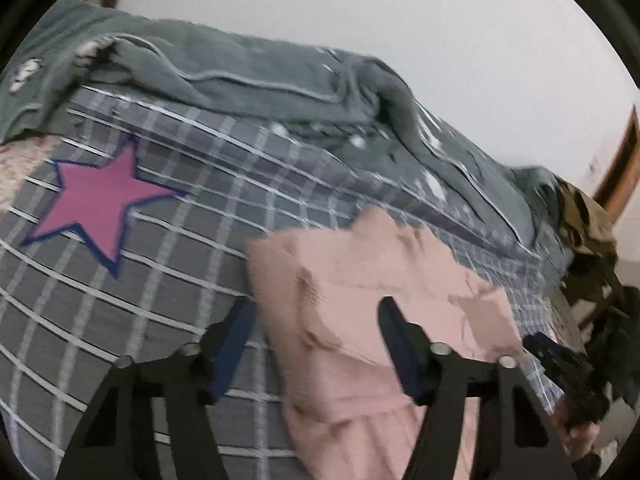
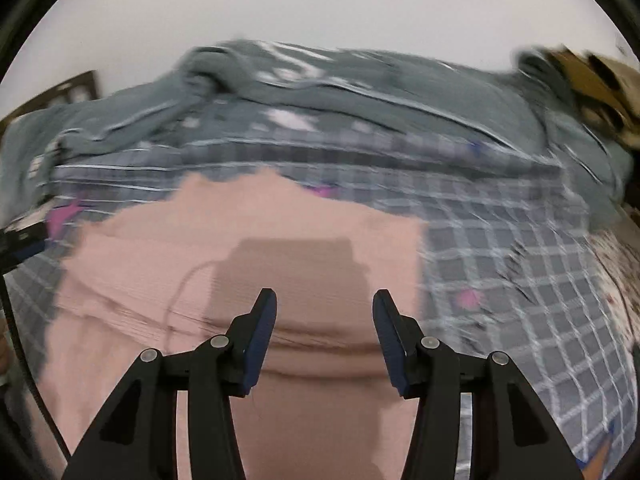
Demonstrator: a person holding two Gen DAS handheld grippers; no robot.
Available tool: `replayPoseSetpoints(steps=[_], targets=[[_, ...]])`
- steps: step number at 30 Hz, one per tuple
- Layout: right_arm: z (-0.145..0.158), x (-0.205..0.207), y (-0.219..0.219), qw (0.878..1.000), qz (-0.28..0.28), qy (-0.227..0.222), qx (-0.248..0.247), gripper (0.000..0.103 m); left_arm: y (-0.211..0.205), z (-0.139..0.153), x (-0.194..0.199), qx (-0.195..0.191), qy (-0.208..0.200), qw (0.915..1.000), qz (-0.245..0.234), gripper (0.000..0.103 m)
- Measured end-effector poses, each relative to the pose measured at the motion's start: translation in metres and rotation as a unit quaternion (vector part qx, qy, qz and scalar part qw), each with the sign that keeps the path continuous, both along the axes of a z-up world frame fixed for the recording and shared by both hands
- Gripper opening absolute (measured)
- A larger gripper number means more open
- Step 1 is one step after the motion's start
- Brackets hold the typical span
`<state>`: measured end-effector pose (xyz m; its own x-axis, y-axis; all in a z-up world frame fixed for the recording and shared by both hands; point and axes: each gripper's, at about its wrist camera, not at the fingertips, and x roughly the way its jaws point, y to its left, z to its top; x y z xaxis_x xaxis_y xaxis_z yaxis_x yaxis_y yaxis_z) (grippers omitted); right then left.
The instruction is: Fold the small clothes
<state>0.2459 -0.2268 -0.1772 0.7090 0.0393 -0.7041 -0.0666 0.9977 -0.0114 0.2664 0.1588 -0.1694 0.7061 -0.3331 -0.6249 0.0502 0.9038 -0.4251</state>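
Checked bed (image 1: pixel 168 296) with pink cloth (image 1: pixel 360 280) near its front edge. Left gripper (image 1: pixel 316 344) released, astride cloth's edge. Right gripper (image 2: pixel 324 332) released, above cloth.

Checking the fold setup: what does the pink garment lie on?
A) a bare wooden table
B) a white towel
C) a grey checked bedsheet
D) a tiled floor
C: the pink garment lies on a grey checked bedsheet with white grid lines, seen around it in both wrist views.
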Motion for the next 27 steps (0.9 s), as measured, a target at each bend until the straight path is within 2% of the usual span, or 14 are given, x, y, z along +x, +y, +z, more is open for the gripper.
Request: replayPoseSetpoints(steps=[5, 12, 16, 17, 18, 19, 20, 24, 27], targets=[[-0.017, -0.002, -0.034, 0.999, -0.028, 0.017, 0.033, 0.049, -0.022, -0.015, 0.007, -0.007, 0.037, 0.9992, -0.014, 0.044], [-0.038, 0.001, -0.035, 0.998, -0.026, 0.029, 0.046, 0.049, -0.031, -0.035, 0.017, 0.007, 0.085, 0.9962, 0.015, 0.044], [-0.045, 0.004, -0.043, 0.996, -0.03, 0.039, 0.071, 0.049, -0.035, -0.036, 0.017, 0.019, 0.089, 0.9955, 0.025, 0.044], [-0.046, 0.004, -0.045, 0.996, -0.033, 0.04, 0.077, 0.049, -0.035, -0.036, 0.017, 0.022, 0.089, 0.9953, 0.03, 0.036], [-0.046, 0.004, -0.045, 0.995, -0.034, 0.04, 0.08, 0.049, -0.035, -0.036, 0.017, 0.03, 0.088, 0.9949, 0.038, 0.02], [-0.047, 0.004, -0.045, 0.995, -0.034, 0.041, 0.079, 0.049, -0.034, -0.036, 0.017, 0.035, 0.084, 0.9948, 0.045, 0.012], [-0.046, 0.004, -0.045, 0.996, -0.034, 0.041, 0.078, 0.049, -0.032, -0.035, 0.015, 0.023, 0.077, 0.996, 0.039, 0.009], [-0.046, 0.004, -0.045, 0.995, -0.034, 0.039, 0.08, 0.049, -0.024, -0.024, 0.003, -0.016, 0.049, 0.9982, 0.03, 0.009], [-0.043, 0.0, -0.047, 0.995, -0.033, 0.027, 0.092, 0.049, -0.02, -0.019, -0.006, -0.031, 0.038, 0.9984, 0.027, 0.009]])
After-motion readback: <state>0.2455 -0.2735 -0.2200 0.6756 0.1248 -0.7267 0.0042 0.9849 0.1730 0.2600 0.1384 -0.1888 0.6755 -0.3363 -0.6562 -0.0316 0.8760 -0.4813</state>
